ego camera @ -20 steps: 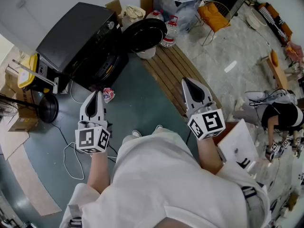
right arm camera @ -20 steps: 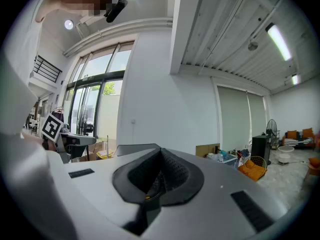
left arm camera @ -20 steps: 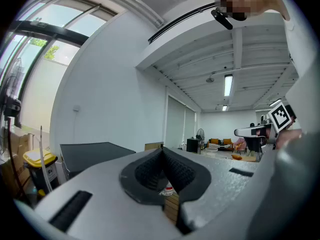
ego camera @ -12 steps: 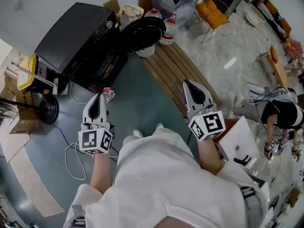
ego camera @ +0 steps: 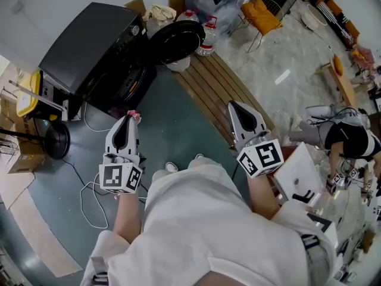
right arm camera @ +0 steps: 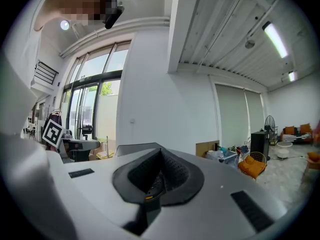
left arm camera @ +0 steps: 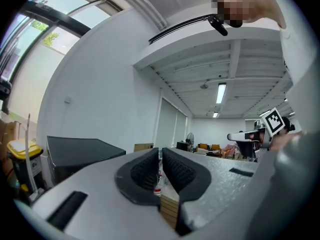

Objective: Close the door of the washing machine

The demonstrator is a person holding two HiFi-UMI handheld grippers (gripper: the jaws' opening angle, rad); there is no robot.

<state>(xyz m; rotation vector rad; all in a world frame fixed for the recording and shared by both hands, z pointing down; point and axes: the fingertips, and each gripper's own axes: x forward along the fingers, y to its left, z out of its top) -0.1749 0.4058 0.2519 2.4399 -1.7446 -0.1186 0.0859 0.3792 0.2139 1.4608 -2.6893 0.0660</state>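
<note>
The black washing machine (ego camera: 89, 46) stands at the upper left of the head view, and its round door (ego camera: 178, 40) hangs wide open to the right of the drum opening (ego camera: 128, 82). My left gripper (ego camera: 126, 119) is shut and empty, level, pointing at the machine's front from a short way off. My right gripper (ego camera: 235, 106) is also shut and empty, over the wooden slats, well short of the door. In the left gripper view the machine (left arm camera: 80, 156) lies left of the jaws, and the pads (left arm camera: 145, 169) almost touch.
A slatted wooden strip (ego camera: 220, 88) runs from the door toward me. Water bottles (ego camera: 209, 37), a plastic box (ego camera: 217, 2) and an orange chair (ego camera: 266, 18) stand behind it. A yellow bin (ego camera: 27, 97), a round stand base (ego camera: 56, 139) and a white cable (ego camera: 89, 195) lie left. A person (ego camera: 351, 139) crouches at right.
I have shifted slightly forward, and the left gripper has come a little nearer the machine's front. Both grippers stay shut and the door stays open.
</note>
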